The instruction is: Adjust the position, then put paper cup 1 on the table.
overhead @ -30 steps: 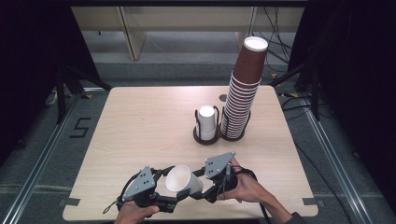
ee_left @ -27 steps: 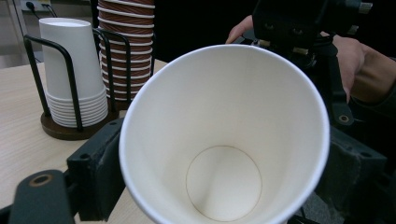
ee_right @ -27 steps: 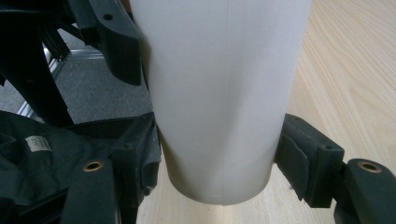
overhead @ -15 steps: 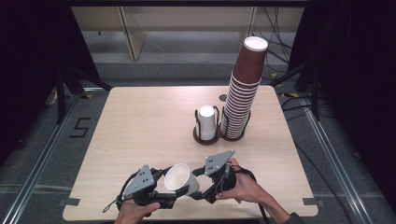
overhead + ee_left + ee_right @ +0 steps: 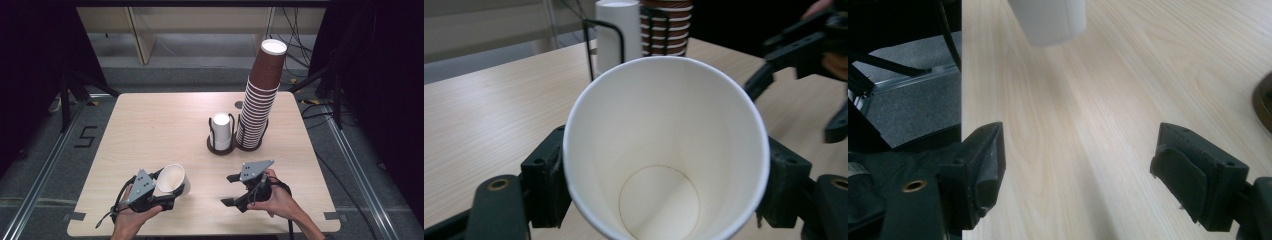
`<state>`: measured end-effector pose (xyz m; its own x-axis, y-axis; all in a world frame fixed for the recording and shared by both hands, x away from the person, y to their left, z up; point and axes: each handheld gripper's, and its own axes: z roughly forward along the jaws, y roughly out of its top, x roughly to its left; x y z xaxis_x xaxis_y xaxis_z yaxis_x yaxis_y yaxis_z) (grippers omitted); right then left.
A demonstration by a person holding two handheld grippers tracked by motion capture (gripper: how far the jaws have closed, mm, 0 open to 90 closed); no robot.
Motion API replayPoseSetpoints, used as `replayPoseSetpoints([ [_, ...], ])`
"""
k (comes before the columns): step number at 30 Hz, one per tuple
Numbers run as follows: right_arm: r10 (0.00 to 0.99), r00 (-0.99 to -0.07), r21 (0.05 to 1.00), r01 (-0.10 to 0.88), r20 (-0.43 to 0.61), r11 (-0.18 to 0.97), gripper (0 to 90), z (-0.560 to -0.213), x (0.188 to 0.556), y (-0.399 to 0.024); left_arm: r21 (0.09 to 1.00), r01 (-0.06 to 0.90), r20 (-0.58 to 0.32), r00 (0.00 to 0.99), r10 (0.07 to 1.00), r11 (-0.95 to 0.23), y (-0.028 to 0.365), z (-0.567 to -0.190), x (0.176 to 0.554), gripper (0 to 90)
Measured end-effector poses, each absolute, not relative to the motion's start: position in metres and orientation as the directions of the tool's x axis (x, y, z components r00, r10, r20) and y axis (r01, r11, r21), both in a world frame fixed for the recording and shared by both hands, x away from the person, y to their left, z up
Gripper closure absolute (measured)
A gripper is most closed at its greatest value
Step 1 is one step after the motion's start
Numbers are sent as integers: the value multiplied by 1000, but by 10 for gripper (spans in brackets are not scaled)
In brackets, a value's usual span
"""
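Pale wooden table (image 5: 150, 130) carries a wire holder (image 5: 220, 145) at centre. At lower left, the left gripper (image 5: 162, 192) clamps a white cup (image 5: 172, 180), tilted, mouth facing its camera. The right gripper (image 5: 231, 190), jaws wide and empty, sits lower right, nearer the holder.

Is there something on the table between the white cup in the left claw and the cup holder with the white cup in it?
Nothing visible. The left claw grips the white cup near the front edge; bare table lies between it and the holder. The right claw stands open, off to the side.
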<state>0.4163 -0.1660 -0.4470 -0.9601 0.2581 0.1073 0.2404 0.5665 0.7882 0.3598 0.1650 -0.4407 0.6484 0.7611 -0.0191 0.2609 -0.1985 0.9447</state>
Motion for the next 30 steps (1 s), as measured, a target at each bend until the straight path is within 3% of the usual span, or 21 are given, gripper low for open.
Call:
replayPoseSetpoints([
  [14,390,-913,779,331,122,532,220,-453,406,-209,932,308,-1,527,850,-190,185,-449,374,240],
  [30,443,-888,776,363,122,515,220,-456,404,-231,921,357,-24,452,892,-157,201,-454,404,237],
])
